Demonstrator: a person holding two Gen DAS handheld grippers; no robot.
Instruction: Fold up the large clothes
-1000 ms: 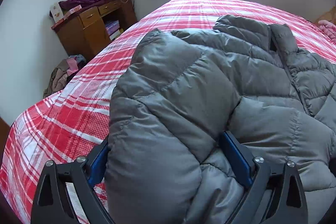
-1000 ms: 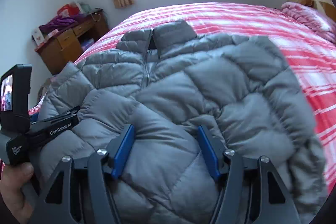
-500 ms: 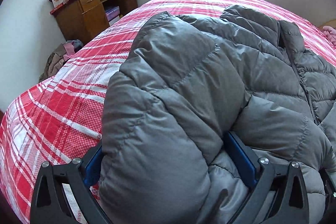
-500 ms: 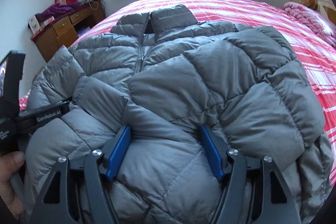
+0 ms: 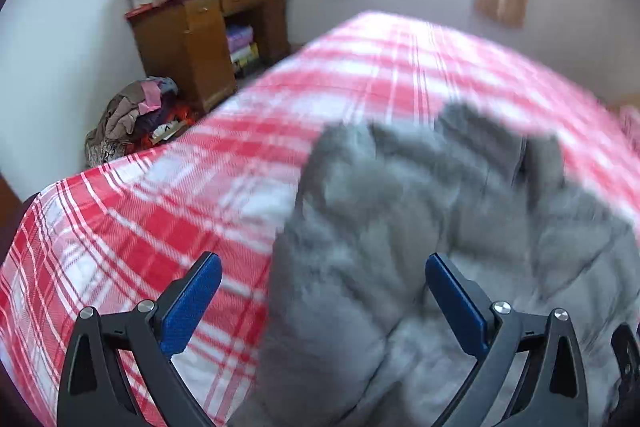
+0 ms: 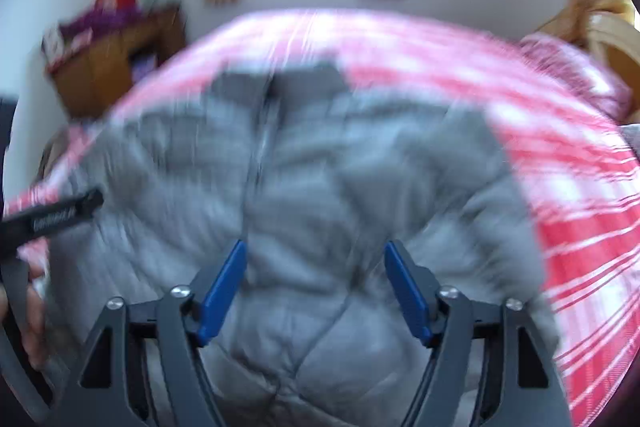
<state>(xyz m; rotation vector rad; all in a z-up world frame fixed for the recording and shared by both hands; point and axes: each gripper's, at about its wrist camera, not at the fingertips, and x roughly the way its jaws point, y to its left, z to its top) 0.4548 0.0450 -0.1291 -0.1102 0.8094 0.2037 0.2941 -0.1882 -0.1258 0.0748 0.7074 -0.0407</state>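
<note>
One grey quilted puffer jacket [image 5: 420, 227] on red-white plaid bed [image 5: 160, 227], ahead of both tongs. Left gripper [image 5: 322, 275]: jaws spread wide, nothing clamped, jacket edge bulging between. Right gripper [image 6: 314, 269]: jaws apart over jacket middle, grip unclear, frame blurred. One wooden desk [image 5: 208, 43] far left, clutter on top.
</note>
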